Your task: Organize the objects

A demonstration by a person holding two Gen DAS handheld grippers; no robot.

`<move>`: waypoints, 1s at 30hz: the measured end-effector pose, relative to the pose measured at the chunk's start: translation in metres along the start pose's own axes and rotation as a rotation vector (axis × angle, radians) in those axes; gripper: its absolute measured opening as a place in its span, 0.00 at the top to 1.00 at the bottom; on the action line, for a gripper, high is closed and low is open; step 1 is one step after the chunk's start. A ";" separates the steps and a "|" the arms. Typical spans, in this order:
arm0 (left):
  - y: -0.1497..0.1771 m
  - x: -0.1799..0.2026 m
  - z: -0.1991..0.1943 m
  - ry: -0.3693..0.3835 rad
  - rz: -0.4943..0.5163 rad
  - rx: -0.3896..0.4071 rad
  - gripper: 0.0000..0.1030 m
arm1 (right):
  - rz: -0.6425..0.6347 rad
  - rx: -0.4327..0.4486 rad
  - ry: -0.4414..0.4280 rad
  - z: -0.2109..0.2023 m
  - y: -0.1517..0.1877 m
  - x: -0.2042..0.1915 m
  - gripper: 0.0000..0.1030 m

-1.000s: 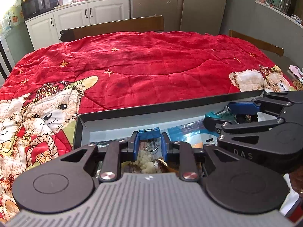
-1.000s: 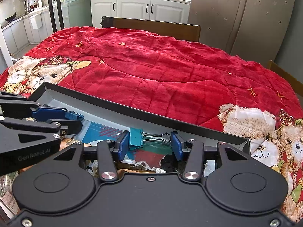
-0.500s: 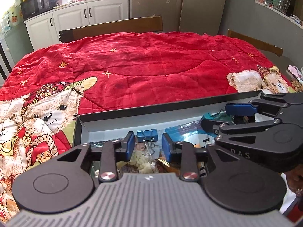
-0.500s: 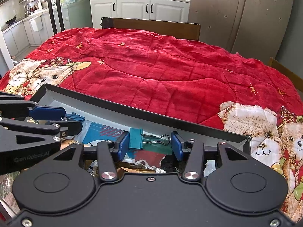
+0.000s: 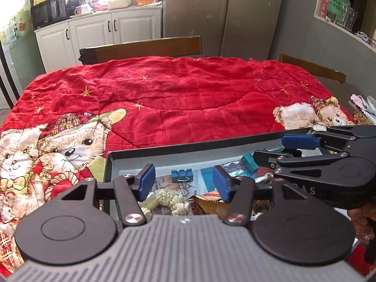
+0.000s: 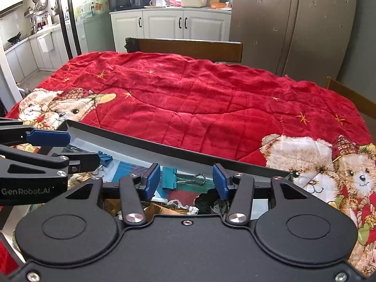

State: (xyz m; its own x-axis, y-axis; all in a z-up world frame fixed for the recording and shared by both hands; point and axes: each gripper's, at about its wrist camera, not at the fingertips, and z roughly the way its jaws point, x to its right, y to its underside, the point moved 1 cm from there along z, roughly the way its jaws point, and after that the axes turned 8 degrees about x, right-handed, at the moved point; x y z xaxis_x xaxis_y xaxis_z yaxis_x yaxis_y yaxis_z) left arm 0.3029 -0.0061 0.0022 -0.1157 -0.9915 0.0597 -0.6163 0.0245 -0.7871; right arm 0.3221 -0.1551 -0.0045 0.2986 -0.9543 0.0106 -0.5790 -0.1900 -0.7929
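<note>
A shallow black tray (image 5: 195, 144) with a white inside lies at the near edge of the red quilt and also shows in the right wrist view (image 6: 164, 144). A blue binder clip (image 5: 181, 175) lies loose in the tray, between and beyond the open jaws of my left gripper (image 5: 184, 183). My right gripper (image 6: 186, 179) is open, with a teal binder clip (image 6: 170, 178) lying in the tray between its pads. The tray also holds a cream knitted bundle (image 5: 166, 199), paper packets and dark yarn (image 6: 206, 199).
A red quilt with teddy bears (image 5: 178, 101) covers the table. Wooden chair backs (image 5: 141, 49) stand at the far side and at the right (image 5: 312, 68). Kitchen cabinets (image 6: 169, 27) are behind.
My left gripper opened and let go of the blue binder clip, which now lies in the tray. My right gripper opened a little wider around the teal clip. Both lifted slightly.
</note>
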 end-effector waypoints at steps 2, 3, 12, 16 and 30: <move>-0.001 0.001 -0.008 -0.001 0.001 0.014 0.29 | -0.004 0.011 -0.002 -0.008 -0.001 0.000 0.51; -0.002 0.002 -0.011 -0.003 0.002 0.020 0.28 | -0.007 0.015 -0.002 -0.012 -0.002 -0.001 0.51; -0.002 0.011 -0.044 -0.008 0.023 0.070 0.20 | -0.025 0.057 -0.009 -0.050 -0.004 -0.004 0.48; 0.002 0.013 -0.060 -0.008 0.028 0.092 0.17 | -0.040 0.077 -0.017 -0.070 -0.002 -0.008 0.45; 0.035 0.021 -0.117 0.004 0.011 0.141 0.13 | -0.057 0.122 -0.046 -0.143 0.032 -0.024 0.41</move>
State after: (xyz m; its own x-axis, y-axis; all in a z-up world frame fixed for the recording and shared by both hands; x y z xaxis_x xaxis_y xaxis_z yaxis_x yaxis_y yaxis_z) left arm 0.1876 -0.0111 0.0477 -0.1255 -0.9907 0.0525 -0.4990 0.0173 -0.8664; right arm 0.1881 -0.1710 0.0573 0.3643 -0.9307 0.0322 -0.4640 -0.2114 -0.8603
